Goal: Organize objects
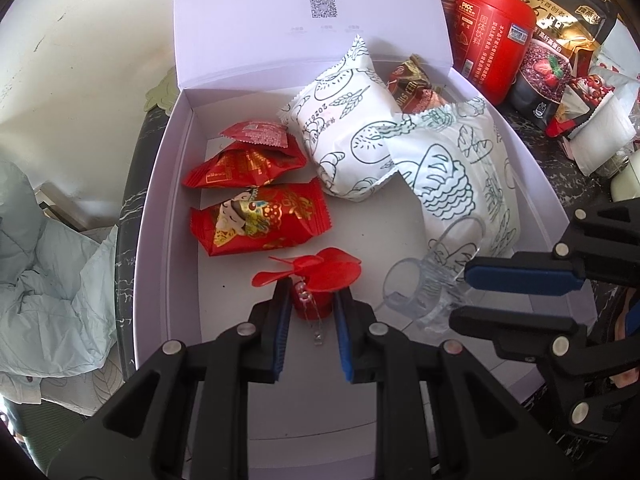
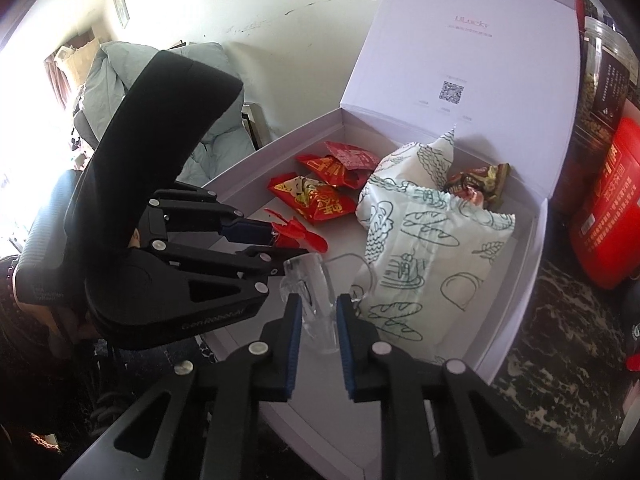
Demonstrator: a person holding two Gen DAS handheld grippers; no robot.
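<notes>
Both grippers grip items in the open white cardboard box [image 1: 160, 200].
Left gripper [image 1: 309, 304] clamps a small red plastic fan [image 1: 316, 276]; right gripper [image 2: 318, 316] clamps a clear glass mug [image 2: 316, 300], its outline faint.

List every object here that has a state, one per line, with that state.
White gift box: open, lid upright.
Left gripper: shut on the small red fan.
Right gripper: shut on the clear glass mug.
Clear glass mug: empty, inside the box.
Bread packets: sealed, overlapping.
Red snack packets: sealed, lying flat.
Red canister: closed, outside the box.
</notes>
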